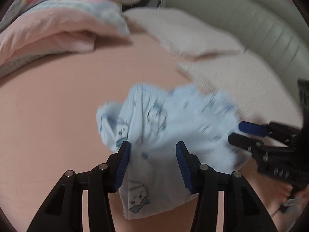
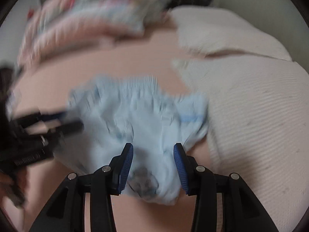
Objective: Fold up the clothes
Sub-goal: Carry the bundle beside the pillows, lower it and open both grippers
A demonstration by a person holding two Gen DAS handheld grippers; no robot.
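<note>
A small light-blue garment (image 1: 164,127) with cartoon prints lies crumpled on the pink bed sheet (image 1: 58,100). My left gripper (image 1: 153,147) is open, its blue-padded fingers on either side of the cloth's near part. My right gripper (image 1: 234,133) shows at the right of the left wrist view, at the garment's right edge. In the right wrist view the same garment (image 2: 139,116) lies between the open fingers of my right gripper (image 2: 153,148), and my left gripper (image 2: 73,119) shows blurred at the left. Both views are blurred by motion.
A folded pink and floral quilt (image 1: 63,19) lies at the back left. Two whitish ribbed pillows (image 1: 241,81) lie to the right, in front of a padded grey headboard (image 1: 251,15). Pink sheet spreads to the left of the garment.
</note>
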